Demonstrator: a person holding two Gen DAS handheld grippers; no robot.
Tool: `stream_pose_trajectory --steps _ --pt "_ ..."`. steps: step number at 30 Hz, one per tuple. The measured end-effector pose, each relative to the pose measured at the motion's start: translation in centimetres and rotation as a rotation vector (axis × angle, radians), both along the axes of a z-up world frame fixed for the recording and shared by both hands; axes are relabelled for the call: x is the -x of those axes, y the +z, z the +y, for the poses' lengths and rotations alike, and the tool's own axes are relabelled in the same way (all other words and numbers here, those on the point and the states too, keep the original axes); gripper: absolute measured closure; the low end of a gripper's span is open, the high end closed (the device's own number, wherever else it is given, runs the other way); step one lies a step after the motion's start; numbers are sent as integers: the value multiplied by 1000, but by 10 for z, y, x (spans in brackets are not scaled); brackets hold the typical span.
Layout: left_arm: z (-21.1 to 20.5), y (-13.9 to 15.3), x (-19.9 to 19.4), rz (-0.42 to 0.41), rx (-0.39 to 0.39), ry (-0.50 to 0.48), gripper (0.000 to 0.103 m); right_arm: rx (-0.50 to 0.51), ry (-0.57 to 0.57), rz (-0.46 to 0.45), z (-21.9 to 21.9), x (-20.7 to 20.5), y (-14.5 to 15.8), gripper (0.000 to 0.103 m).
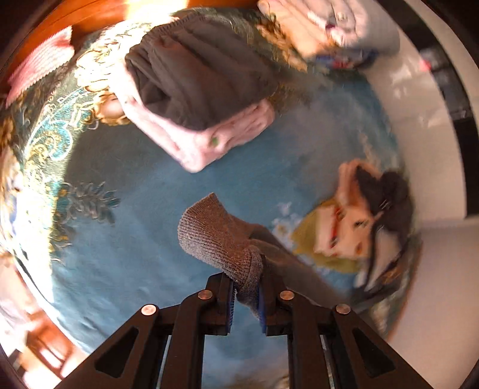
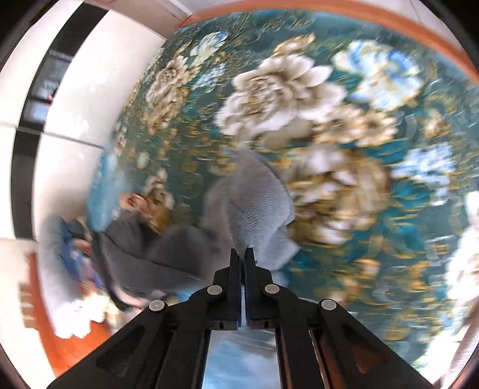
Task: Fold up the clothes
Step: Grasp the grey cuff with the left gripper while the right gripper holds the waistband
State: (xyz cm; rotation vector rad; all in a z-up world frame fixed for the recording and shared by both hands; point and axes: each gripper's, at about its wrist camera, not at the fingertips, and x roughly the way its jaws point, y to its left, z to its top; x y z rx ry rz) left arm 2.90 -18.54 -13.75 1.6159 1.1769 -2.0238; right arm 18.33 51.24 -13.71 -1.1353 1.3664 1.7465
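A teal carpet (image 1: 140,254) patterned with cream, gold and blue flowers is being used as the work surface, with pale glossy floor tiles (image 1: 419,119) bordering it on one side and reddish wooden flooring (image 1: 89,15) on another. Near the carpet's flowered border, a folded dark brown garment (image 1: 194,80) is being carried on top of a folded pink garment (image 1: 215,137), and a pale folded pile (image 1: 329,24) is lying at the carpet's far edge by the tiles. A loose heap of mixed clothes (image 1: 359,221), peach, yellow and black, is lying near the tile edge.

A grey knitted garment (image 1: 221,239) is being held off the carpet by the left gripper (image 1: 246,294), whose jaws are pinched tight on its ribbed edge. In the right wrist view the same grey knit (image 2: 254,206) is being gripped by the right gripper (image 2: 242,260), its jaws drawn almost together on the fabric's edge, above the flowered part of the carpet (image 2: 314,104).

Both views are being smeared by motion blur, most heavily the right one, where the dark clothes (image 2: 143,248) at lower left cannot be told apart. The grey garment's full shape cannot be made out, since its far side is hidden behind the left gripper's fingers.
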Motion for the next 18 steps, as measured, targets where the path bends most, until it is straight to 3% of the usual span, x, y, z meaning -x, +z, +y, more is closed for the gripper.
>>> stream_pose_trajectory --steps 2,4,7,10,12,14,16,18 --pt "-1 -36 -17 -86 -10 -8 87 7 0 -114 -10 -22 -25 102" --pt "-1 -79 -32 -191 -60 43 87 54 -32 -214 -21 -40 -63 102" --pt "0 -118 -48 -300 -99 73 87 114 -78 -282 -40 -56 -97 102" --pt "-7 -125 -65 -290 -151 107 85 62 -6 -321 -52 -48 -96 102" --pt "-16 -126 -76 -281 -196 136 72 18 55 -345 -58 -39 -92 102" --pt "-28 -123 -90 -263 -238 201 52 16 46 -342 -57 -38 -89 102" --pt "-38 -122 -104 -231 -297 285 45 20 31 -339 -57 -39 -88 102" --pt "-44 -125 -115 -214 -374 367 44 23 33 -345 -59 -38 -89 102"
